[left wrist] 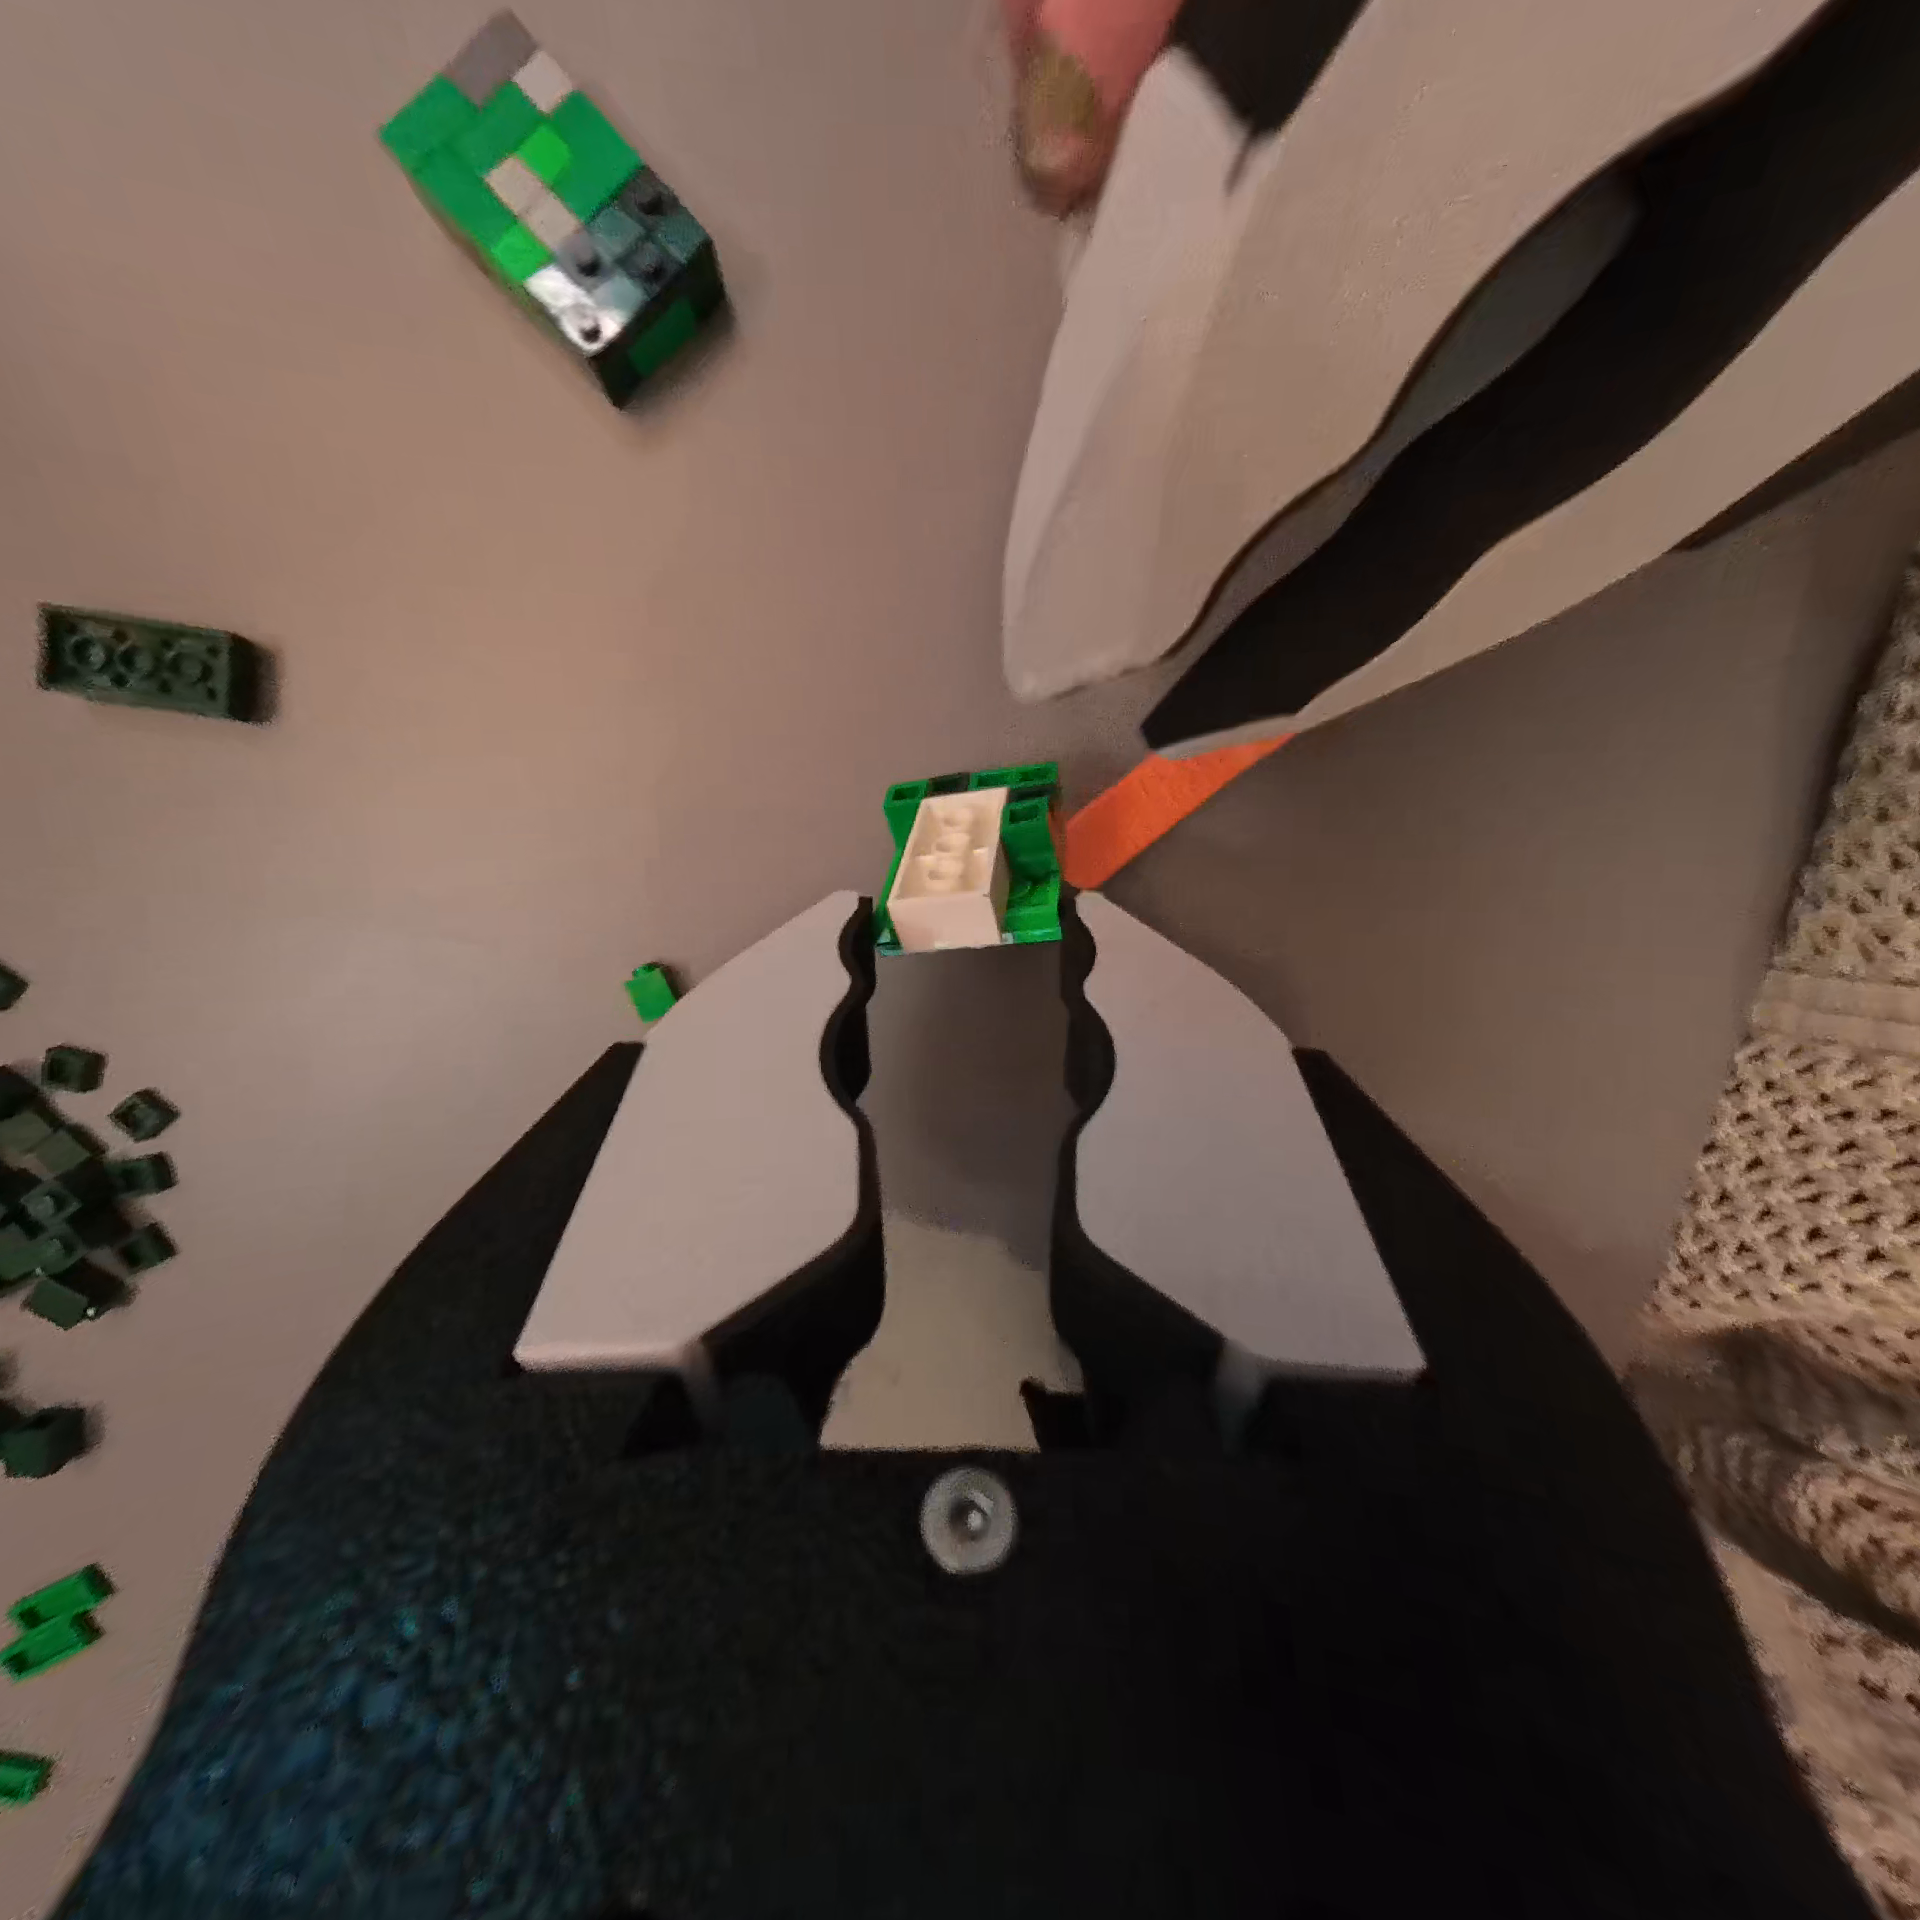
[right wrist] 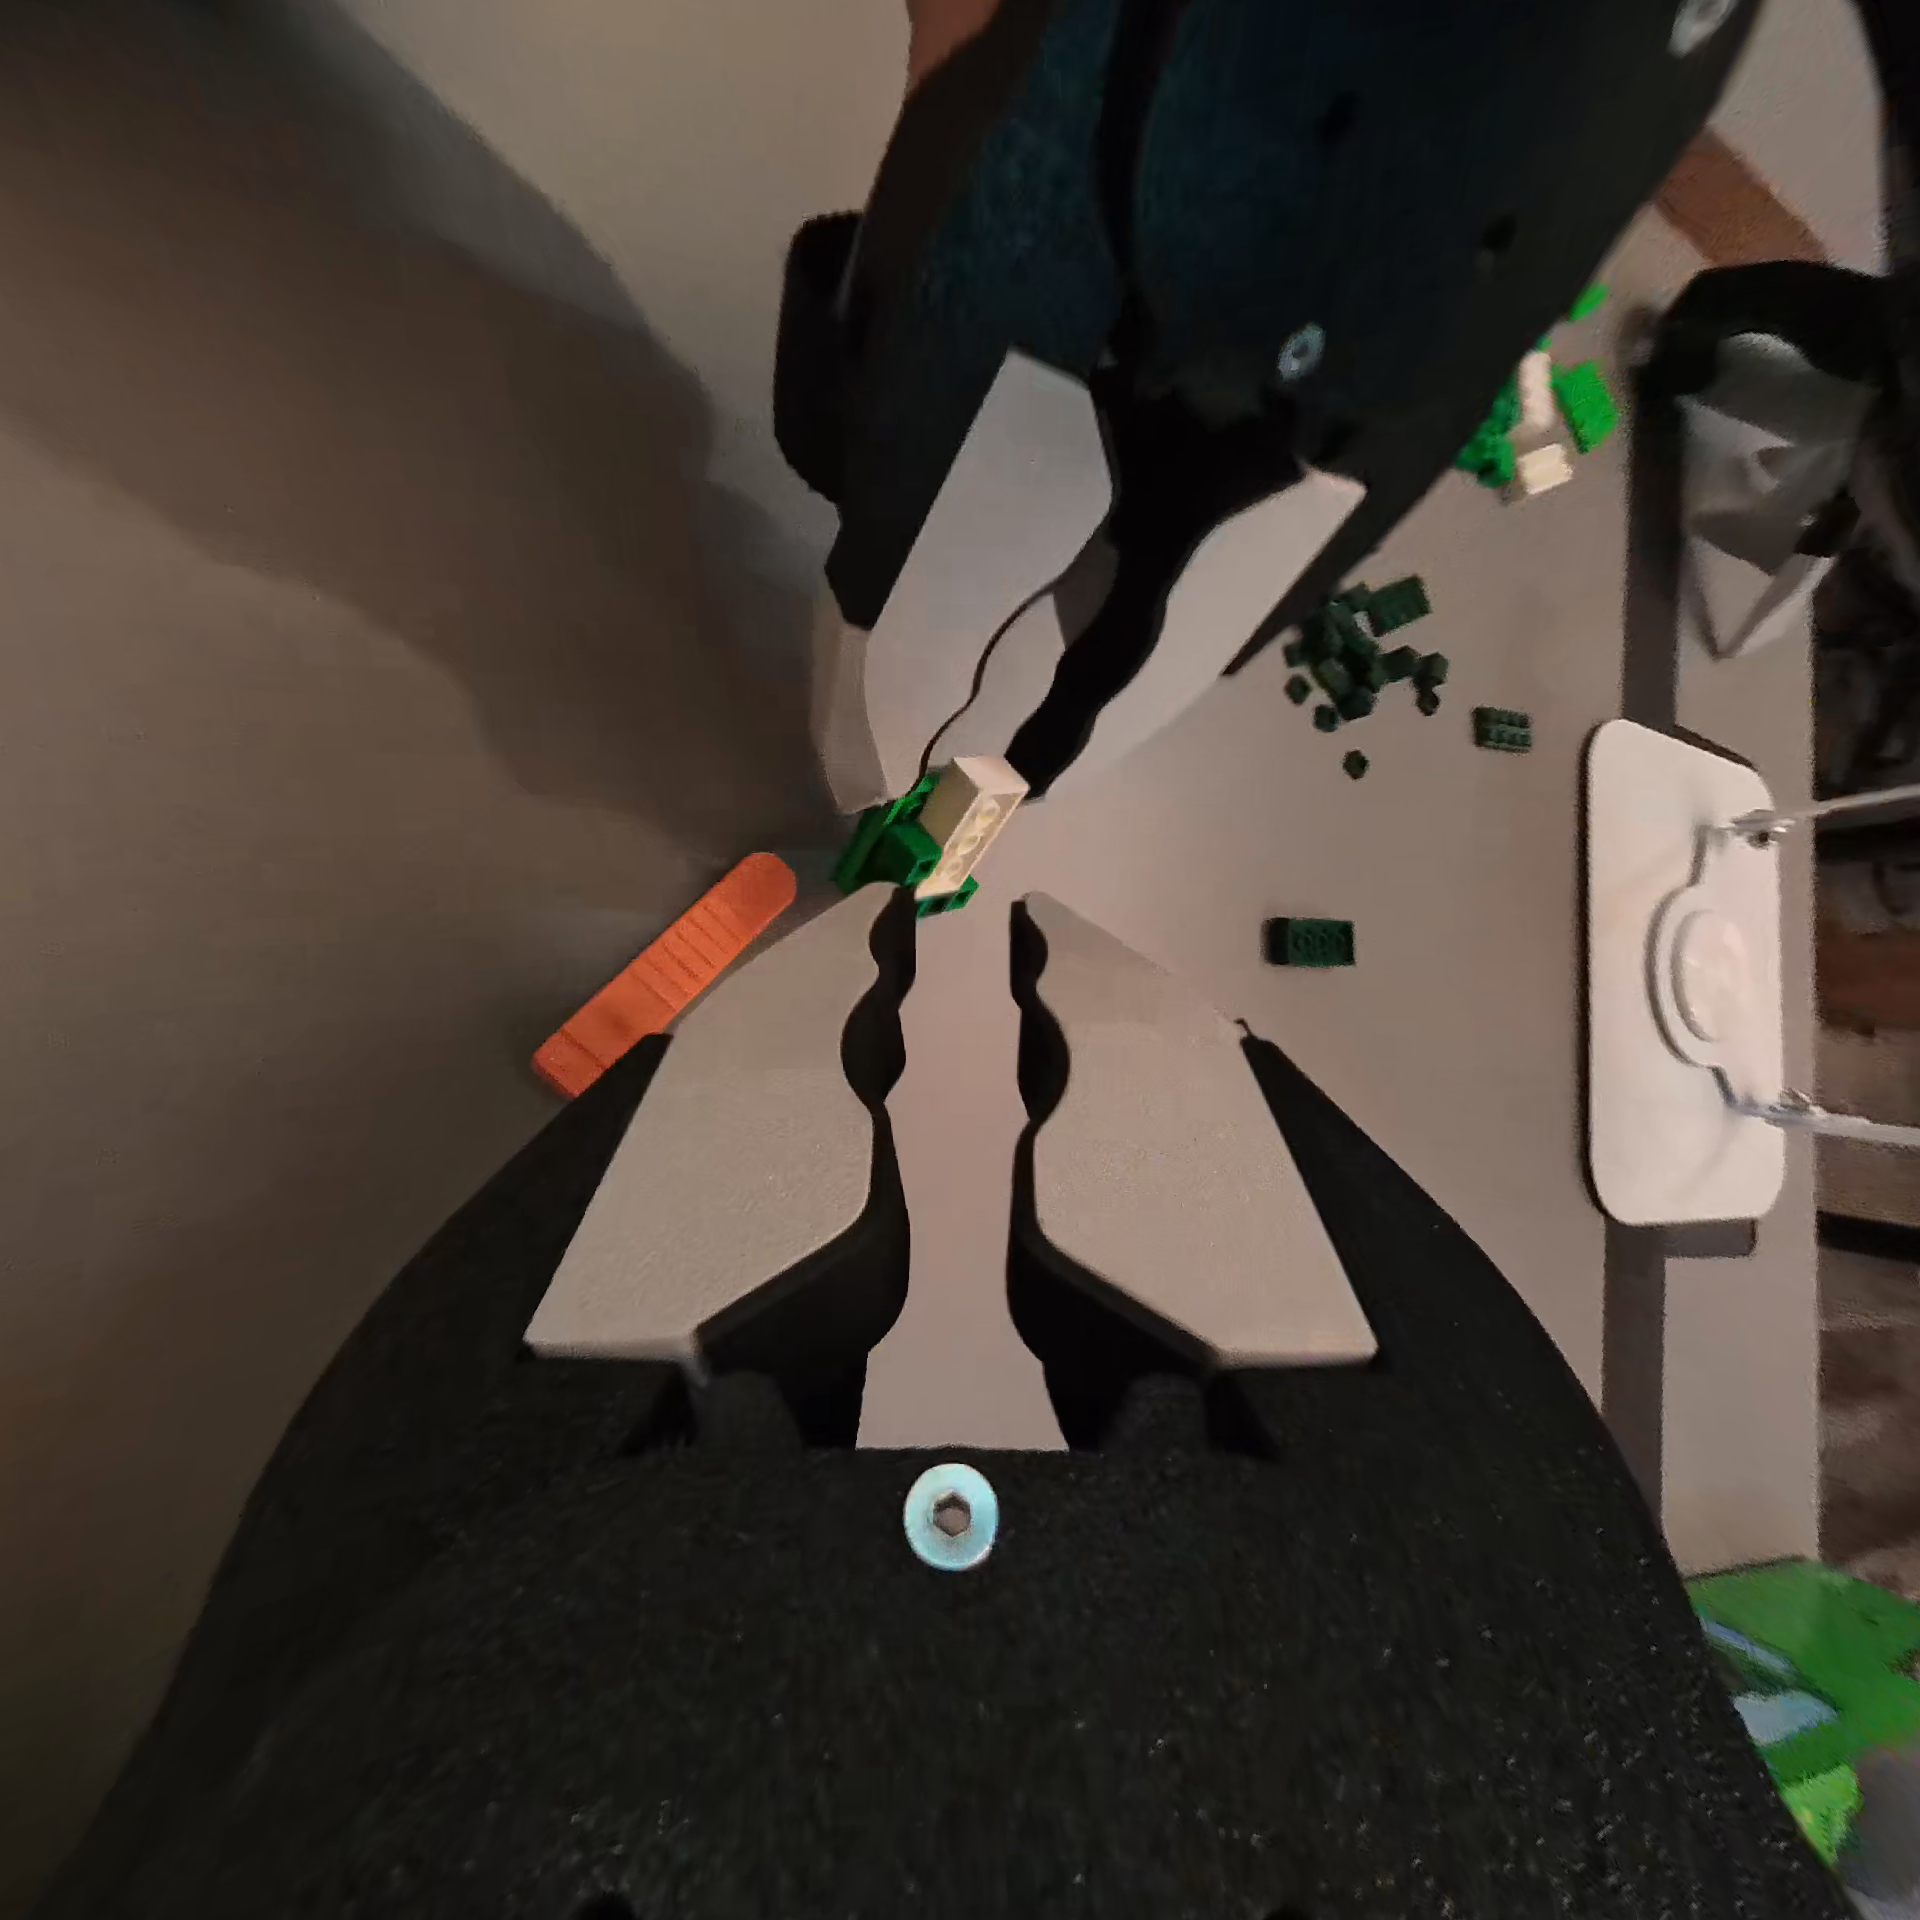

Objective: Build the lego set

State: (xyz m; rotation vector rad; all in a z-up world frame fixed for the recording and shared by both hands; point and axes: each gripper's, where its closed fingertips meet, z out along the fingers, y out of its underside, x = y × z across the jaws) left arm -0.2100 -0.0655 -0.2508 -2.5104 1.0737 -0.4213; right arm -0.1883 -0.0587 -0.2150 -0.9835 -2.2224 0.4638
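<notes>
My left gripper [left wrist: 971,920] is shut on a small green-and-white lego assembly [left wrist: 966,868], a white brick seated on green pieces, held above the table. In the right wrist view the same assembly [right wrist: 940,831] sits at the left gripper's tips [right wrist: 951,800], just beyond my right gripper [right wrist: 964,906]. The right gripper is open a little and empty, its left fingertip almost touching the assembly's green part. In the left wrist view the right gripper [left wrist: 1101,717] comes in from the upper right, close above the assembly.
An orange brick separator [right wrist: 665,977] lies on the table beside the assembly. A green-and-grey built block [left wrist: 551,208], a dark green brick [left wrist: 156,665], a pile of dark green pieces [left wrist: 62,1195] and bright green bricks [left wrist: 52,1621] lie left. A knitted cloth [left wrist: 1818,1247] lies right; a white holder [right wrist: 1683,977] stands at the table edge. One gripper's finger ends stand about 5 cm off the other's. From the left gripper's tips to the orange brick separator [right wrist: 665,977] is close to 6 cm.
</notes>
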